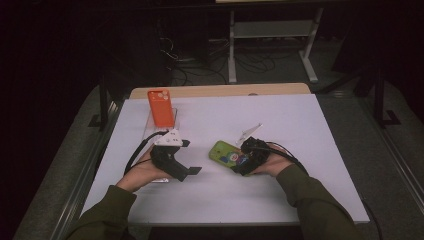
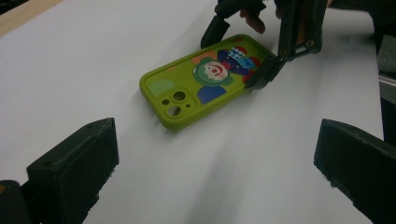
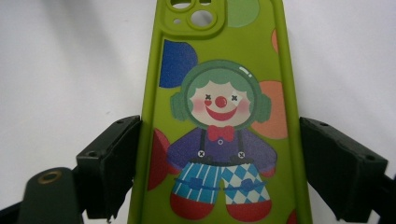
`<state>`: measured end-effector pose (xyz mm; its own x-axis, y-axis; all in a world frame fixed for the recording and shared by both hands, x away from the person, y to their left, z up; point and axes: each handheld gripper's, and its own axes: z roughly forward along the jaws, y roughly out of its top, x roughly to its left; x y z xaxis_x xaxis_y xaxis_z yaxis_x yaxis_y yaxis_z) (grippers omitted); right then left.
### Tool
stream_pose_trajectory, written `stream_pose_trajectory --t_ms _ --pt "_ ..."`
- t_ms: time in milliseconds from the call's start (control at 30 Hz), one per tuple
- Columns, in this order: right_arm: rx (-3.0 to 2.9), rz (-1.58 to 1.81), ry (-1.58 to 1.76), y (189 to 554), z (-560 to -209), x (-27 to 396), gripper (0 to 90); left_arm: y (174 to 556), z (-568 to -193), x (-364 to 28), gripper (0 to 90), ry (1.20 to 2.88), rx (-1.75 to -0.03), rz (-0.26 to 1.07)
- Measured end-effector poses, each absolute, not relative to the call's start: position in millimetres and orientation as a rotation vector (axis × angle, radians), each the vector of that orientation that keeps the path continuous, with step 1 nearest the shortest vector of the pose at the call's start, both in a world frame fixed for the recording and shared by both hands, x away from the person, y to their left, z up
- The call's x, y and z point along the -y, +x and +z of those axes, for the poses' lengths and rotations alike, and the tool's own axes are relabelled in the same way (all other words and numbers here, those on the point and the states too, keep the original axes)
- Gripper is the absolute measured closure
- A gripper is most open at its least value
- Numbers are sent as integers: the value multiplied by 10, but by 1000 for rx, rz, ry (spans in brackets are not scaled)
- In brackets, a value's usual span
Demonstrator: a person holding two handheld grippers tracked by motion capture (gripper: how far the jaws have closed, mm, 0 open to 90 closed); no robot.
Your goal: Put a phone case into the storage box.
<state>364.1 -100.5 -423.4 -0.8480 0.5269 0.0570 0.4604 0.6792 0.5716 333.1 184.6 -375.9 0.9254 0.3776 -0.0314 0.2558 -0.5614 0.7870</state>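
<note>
Lying flat near the middle of the white table (image 1: pixel 300 165), a little toward the near edge, a green phone case (image 3: pixel 219 116) with a clown picture is seen, with its camera holes pointing to the left edge. The right gripper (image 3: pixel 219 172) has been brought around the case's end, and its jaws are spread on both long sides of it. The left one looks just about on the rim, while a small gap is seen at the other, so the case does not seem to be pinched yet. The left gripper (image 2: pixel 215 172) is held near the table's left side, its jaws spread wide with nothing between them. An orange phone (image 1: pixel 161 107) is propped on a clear stand (image 1: pixel 150 125) toward the far left corner, well apart from the case. The reaching part looks done. The squeezing and lifting are judged to be left, and perhaps the case is to be carried to the orange phone, though that cannot be told for sure.
</note>
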Motion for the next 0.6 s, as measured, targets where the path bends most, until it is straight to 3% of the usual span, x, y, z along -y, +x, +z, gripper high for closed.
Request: stream_pose_trajectory --t_ms 600 --pt "-2920 940 442 3659 -3856 1058 155 3560 -3654 -1398 0 2317 -192 101"
